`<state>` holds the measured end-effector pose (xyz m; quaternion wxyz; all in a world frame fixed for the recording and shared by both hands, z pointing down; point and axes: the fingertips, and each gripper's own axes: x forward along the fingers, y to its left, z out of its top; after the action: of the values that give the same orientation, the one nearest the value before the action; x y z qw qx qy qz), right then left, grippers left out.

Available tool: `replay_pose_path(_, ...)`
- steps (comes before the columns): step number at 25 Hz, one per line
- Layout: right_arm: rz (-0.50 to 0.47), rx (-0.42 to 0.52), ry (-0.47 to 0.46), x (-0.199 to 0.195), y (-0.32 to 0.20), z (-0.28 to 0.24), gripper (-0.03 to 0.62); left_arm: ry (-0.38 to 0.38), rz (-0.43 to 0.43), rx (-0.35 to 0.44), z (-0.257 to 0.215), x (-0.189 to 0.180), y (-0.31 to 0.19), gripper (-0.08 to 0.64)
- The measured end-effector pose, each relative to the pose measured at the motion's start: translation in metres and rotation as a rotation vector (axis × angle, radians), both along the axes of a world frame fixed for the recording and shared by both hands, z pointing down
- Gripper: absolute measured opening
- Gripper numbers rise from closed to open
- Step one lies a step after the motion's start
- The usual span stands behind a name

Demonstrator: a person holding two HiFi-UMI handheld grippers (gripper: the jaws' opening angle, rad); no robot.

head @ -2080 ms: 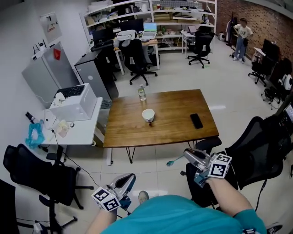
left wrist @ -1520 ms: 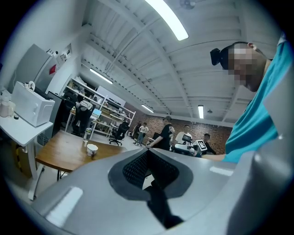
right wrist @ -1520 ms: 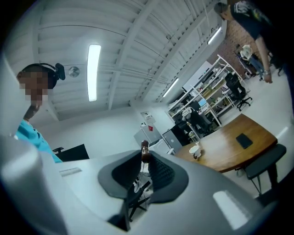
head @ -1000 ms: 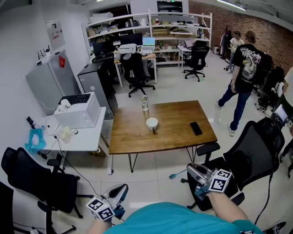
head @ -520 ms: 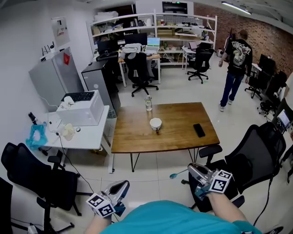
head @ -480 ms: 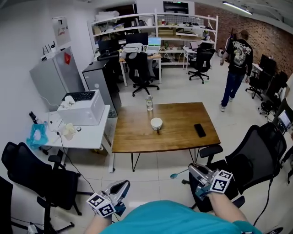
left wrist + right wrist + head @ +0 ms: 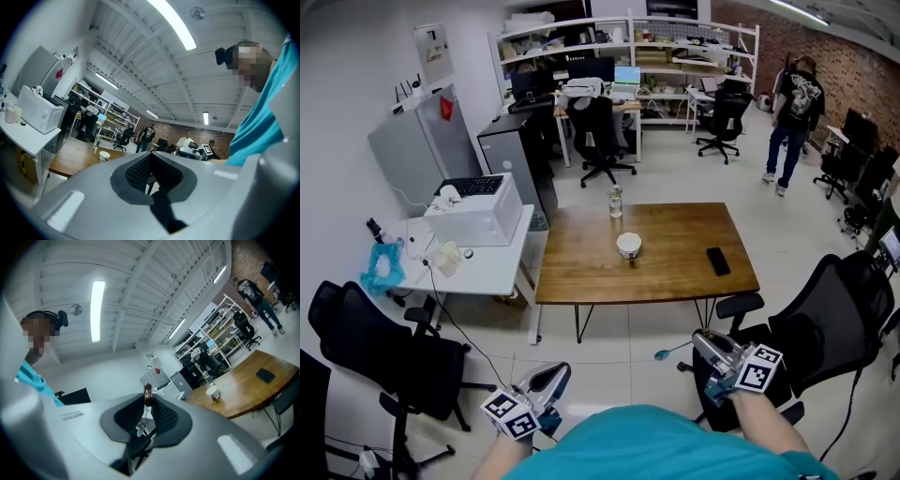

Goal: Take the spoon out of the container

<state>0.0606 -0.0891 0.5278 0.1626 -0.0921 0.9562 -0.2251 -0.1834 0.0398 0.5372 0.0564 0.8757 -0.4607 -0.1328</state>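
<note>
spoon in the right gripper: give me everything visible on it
The spoon is small and slim, with a pale blue-green bowl and a thin light handle; the material can't be told. The right gripper is shut on the handle, and nothing else touches the spoon. It lies roughly level, with the bowl end sticking out past the jaw tips toward the left of the head view. It hangs over the floor, well short of the wooden table and the white cup.

No writing can be read anywhere: the sheet (image 7: pixel 434 53) on the wall, the red sticker (image 7: pixel 446 106) and the print on the shirt (image 7: pixel 795 94) are all too small.
</note>
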Motion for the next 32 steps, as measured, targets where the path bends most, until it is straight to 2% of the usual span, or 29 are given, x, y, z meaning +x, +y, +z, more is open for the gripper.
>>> replay_pose_path(4, 0.000, 0.002, -0.001, 0.001, -0.001, 0.000, 0.048, -0.005, 0.003, 0.004, 0.000, 0.002, -0.002, -0.005)
replay_pose_path(8, 0.004, 0.002, 0.000, -0.001, -0.001, -0.002, 0.048, -0.049, 0.019, 0.030, 0.002, -0.003, -0.002, -0.004)
replay_pose_path(18, 0.025, -0.015, -0.012, 0.001, -0.011, 0.000, 0.047, 0.009, -0.001, 0.000, 0.001, -0.005, -0.008, -0.005)
replay_pose_path(29, 0.018, -0.006, -0.010, 0.003, -0.015, 0.002, 0.046, 0.004, -0.003, -0.003, 0.002, -0.001, -0.012, -0.004)
replay_pose_path(32, 0.019, -0.005, -0.011, 0.005, -0.018, 0.001, 0.046, -0.017, 0.004, 0.011, 0.000, 0.001, -0.016, -0.005)
